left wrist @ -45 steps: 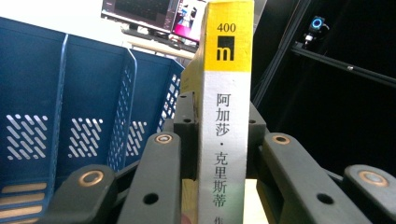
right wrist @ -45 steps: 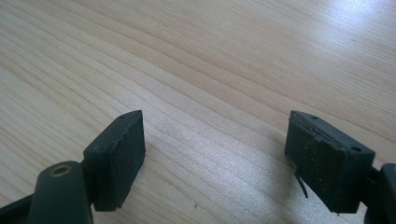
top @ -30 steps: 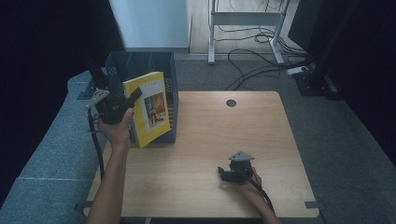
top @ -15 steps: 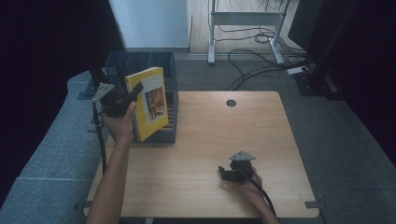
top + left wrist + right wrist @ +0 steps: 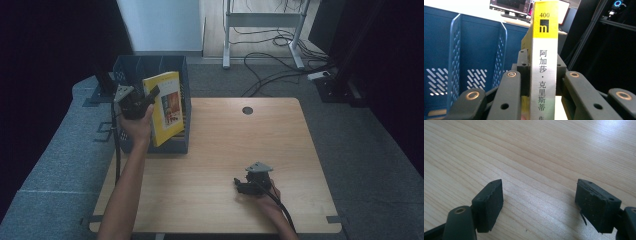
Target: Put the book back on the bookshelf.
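Yellow book (image 5: 167, 107) held upright over the blue file rack (image 5: 172, 67), pinched at its spine.

The left gripper (image 5: 145, 99) clamps the book, its jaws pressed on either side of the white-and-yellow spine (image 5: 543, 65), with the rack's dividers (image 5: 455, 57) just beside it at the table's (image 5: 280, 130) far left edge. The right gripper (image 5: 241, 186) rests low on the bare wood near the front, well apart from the book, its pads (image 5: 489, 201) spread wide with nothing between them.

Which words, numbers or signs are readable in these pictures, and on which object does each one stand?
"400" – top of the yellow book's spine.
"m" – black logo square below it.
"阿加莎·克里斯蒂" – running down the white part of the spine.
"作" – cut off at the bottom edge.
Book's front cover in the high view: print too small to read.
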A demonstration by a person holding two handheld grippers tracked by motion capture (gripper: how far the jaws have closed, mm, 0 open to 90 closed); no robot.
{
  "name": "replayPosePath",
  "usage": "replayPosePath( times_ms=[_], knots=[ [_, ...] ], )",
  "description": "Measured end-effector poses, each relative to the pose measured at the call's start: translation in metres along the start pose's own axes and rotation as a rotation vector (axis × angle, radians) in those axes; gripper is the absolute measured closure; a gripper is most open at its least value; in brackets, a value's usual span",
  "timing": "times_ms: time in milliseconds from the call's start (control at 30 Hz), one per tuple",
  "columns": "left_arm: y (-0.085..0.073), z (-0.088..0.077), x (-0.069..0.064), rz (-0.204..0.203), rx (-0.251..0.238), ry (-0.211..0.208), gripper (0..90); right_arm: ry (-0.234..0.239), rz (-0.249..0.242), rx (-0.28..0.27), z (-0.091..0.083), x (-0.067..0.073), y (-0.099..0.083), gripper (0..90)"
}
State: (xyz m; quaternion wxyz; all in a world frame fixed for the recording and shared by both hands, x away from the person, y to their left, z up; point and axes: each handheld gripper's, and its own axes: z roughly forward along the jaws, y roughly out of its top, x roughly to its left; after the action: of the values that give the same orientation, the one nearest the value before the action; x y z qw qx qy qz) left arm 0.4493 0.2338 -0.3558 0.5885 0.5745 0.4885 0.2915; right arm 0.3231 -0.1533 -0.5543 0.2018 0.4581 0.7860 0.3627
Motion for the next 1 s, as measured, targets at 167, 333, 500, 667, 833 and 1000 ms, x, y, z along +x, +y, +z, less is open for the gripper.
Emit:
replayPosePath(
  times_ms=[167,333,500,667,833,1000],
  knots=[
    [0.002,0.011,0.0,0.005,-0.012,0.015,75.0,0.003,-0.005,-0.001,-0.001,0.0,-0.001,22.0],
    [0.001,0.02,-0.002,0.01,-0.02,0.036,75.1,0.004,-0.005,0.0,-0.001,0.001,-0.001,22.1],
    [-0.001,0.025,0.0,0.0,-0.006,0.038,75.0,0.004,-0.003,0.0,-0.003,0.001,-0.002,22.0],
    [0.0,0.032,0.001,0.002,0.011,0.037,74.9,0.004,-0.003,0.0,-0.003,0.001,-0.002,22.1],
    [-0.001,0.041,0.005,0.004,0.026,0.044,74.9,0.005,-0.003,0.0,-0.003,0.001,-0.003,21.8],
    [0.0,0.05,0.007,0.01,0.031,0.045,75.0,0.004,-0.004,0.001,-0.003,0.002,-0.003,21.7]
  ],
)
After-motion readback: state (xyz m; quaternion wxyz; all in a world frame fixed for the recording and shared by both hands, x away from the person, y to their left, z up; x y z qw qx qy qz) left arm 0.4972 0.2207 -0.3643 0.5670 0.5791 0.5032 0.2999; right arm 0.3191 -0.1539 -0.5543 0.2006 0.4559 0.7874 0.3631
